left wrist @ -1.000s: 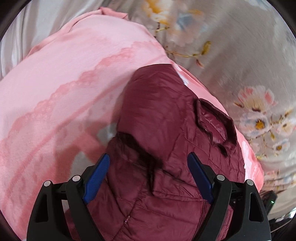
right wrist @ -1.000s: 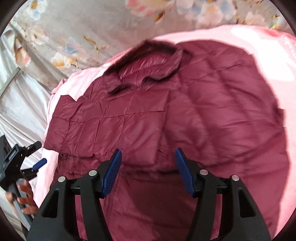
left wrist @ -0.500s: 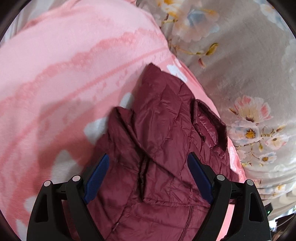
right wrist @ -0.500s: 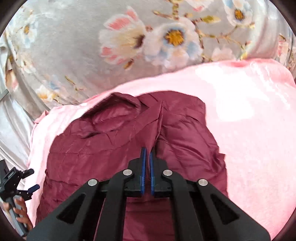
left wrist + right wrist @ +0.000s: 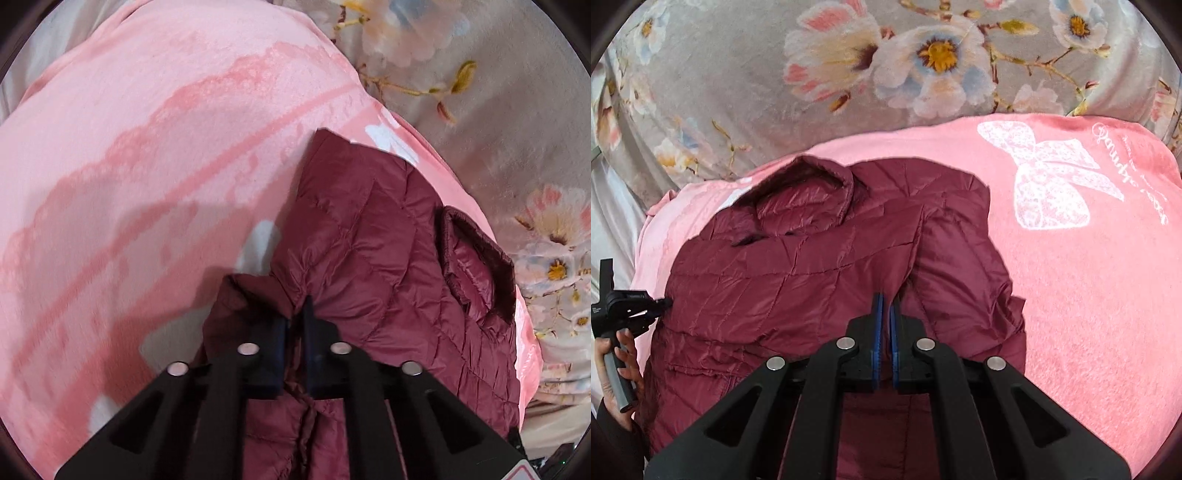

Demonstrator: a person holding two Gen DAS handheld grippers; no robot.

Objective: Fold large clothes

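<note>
My left gripper (image 5: 297,314) has its jaws clenched on a ridge of the maroon quilted jacket (image 5: 369,266), pinching a fold of the fabric near the seam where two layers meet; they have just been closing, with that fabric between them. My right gripper (image 5: 885,306) has its jaws clamped tight on another raised crease of the same jacket (image 5: 798,273), the cloth peaking up into the narrow slit between the blue pads (image 5: 877,332). The jacket lies spread on a pink blanket (image 5: 1089,295) that covers the bed, its stand-up collar (image 5: 805,195) toward the far edge, close to the grey floral bedcover (image 5: 849,81) beyond. In my right wrist view one side panel is folded inward over the body, its edge running up from my jaws toward the collar. A white bow print (image 5: 1052,184) with script lettering beside it marks the blanket to the right of the jacket, well apart from it. At the left edge of that view a hand (image 5: 617,365) grips the handle of my other gripper, whose black tip sits at the jacket's near side edge. In the left wrist view the collar (image 5: 476,269) lies at the right, by the blanket's edge.
</note>
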